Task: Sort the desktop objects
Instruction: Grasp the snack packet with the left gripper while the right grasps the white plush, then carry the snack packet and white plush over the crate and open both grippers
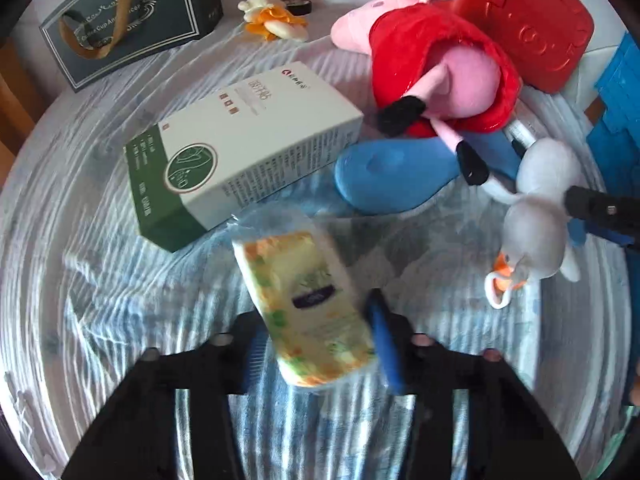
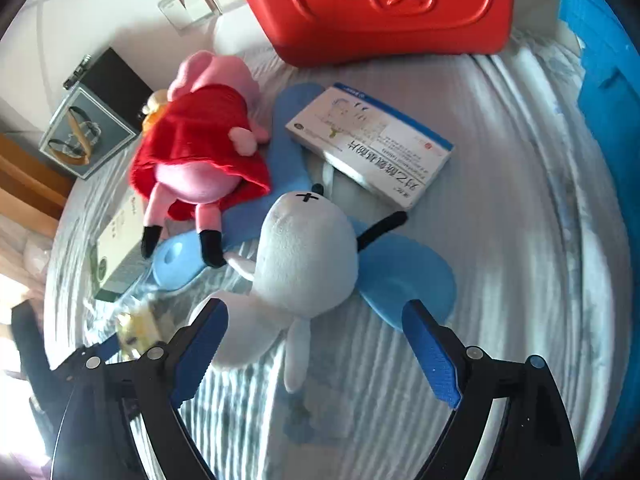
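Observation:
My left gripper (image 1: pixel 318 340) is shut on a yellow-green flowered tissue pack (image 1: pixel 308 304), which sits tilted between the blue pads (image 1: pixel 386 344) over the striped bedspread. My right gripper (image 2: pixel 316 352) stands open, its two blue pads on either side of the lower end of a white plush toy (image 2: pixel 308 252) with blue wings, not touching it. That white plush toy (image 1: pixel 536 216) also shows at the right of the left wrist view, with a black right finger (image 1: pixel 600 208) beside it. A pink pig plush in a red dress (image 2: pixel 200 152) lies to its left.
A white and green carton (image 1: pixel 248 148) lies just beyond the tissue pack. A blue-edged medicine box (image 2: pixel 372 144) lies behind the white plush. A red case (image 2: pixel 380 4) stands at the back, a dark gift box (image 1: pixel 132 16) far left, a blue crate (image 2: pixel 600 100) at the right.

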A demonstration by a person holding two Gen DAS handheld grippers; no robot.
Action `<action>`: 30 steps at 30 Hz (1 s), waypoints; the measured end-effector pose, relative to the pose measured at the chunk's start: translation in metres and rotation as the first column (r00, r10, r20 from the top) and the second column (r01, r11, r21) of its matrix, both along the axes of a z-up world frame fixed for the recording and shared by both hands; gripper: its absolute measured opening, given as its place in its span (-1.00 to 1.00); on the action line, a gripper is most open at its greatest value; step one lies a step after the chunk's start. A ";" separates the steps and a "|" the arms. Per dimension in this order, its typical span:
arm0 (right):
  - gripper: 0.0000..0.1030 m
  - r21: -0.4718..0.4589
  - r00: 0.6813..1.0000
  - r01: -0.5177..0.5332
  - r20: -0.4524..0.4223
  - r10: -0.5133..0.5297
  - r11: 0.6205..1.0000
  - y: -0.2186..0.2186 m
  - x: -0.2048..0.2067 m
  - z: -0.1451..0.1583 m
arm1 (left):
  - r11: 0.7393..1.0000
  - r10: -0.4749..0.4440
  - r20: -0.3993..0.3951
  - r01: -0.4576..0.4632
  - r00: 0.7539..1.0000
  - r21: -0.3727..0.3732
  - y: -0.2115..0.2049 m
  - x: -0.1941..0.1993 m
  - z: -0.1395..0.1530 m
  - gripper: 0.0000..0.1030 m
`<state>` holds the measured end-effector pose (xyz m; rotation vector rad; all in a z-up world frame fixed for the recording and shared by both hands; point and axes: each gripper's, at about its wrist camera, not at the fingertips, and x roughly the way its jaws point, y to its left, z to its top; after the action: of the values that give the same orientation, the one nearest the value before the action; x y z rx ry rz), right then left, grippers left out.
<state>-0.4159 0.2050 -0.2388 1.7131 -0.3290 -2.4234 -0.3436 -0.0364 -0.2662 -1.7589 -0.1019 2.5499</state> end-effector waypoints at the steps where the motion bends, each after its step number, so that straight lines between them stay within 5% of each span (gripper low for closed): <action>1: 0.73 -0.008 1.000 0.003 -0.001 -0.003 1.000 -0.003 -0.003 -0.003 | 1.000 -0.005 -0.010 0.005 1.000 0.003 0.000 -0.001 0.001 -0.37; 4: 0.63 -0.019 1.000 0.009 -0.008 -0.009 1.000 -0.010 -0.013 -0.010 | 1.000 -0.025 -0.059 0.024 0.998 -0.017 0.001 0.001 0.011 -0.63; 5: 0.48 -0.010 1.000 0.008 -0.013 -0.008 1.000 -0.013 -0.016 -0.014 | 0.999 -0.028 -0.076 0.027 0.997 -0.016 0.001 0.002 0.015 -0.69; 6: 0.12 -0.002 1.000 0.004 -0.017 -0.004 1.000 -0.015 -0.018 -0.016 | 0.999 -0.032 -0.091 0.031 0.995 -0.015 0.001 0.004 0.019 -0.70; 11: 0.04 0.029 0.998 -0.021 -0.065 0.023 0.999 -0.021 -0.012 -0.010 | 0.999 -0.037 -0.149 0.033 0.988 -0.029 0.006 0.013 0.037 -0.72; 18: 0.05 0.077 0.973 -0.064 -0.219 0.080 0.995 -0.028 0.030 0.053 | 0.999 -0.034 -0.277 0.023 0.960 -0.045 0.012 0.033 0.091 -0.72; 30: 0.05 0.214 0.843 0.032 -0.530 0.089 0.976 -0.018 0.152 0.184 | 0.994 -0.102 -0.533 0.070 0.840 -0.080 0.056 0.118 0.208 -0.72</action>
<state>-0.2635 0.1867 -0.0550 1.0003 0.0382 -2.8607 -0.2257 0.0201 -0.0579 -0.9639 0.0714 2.8836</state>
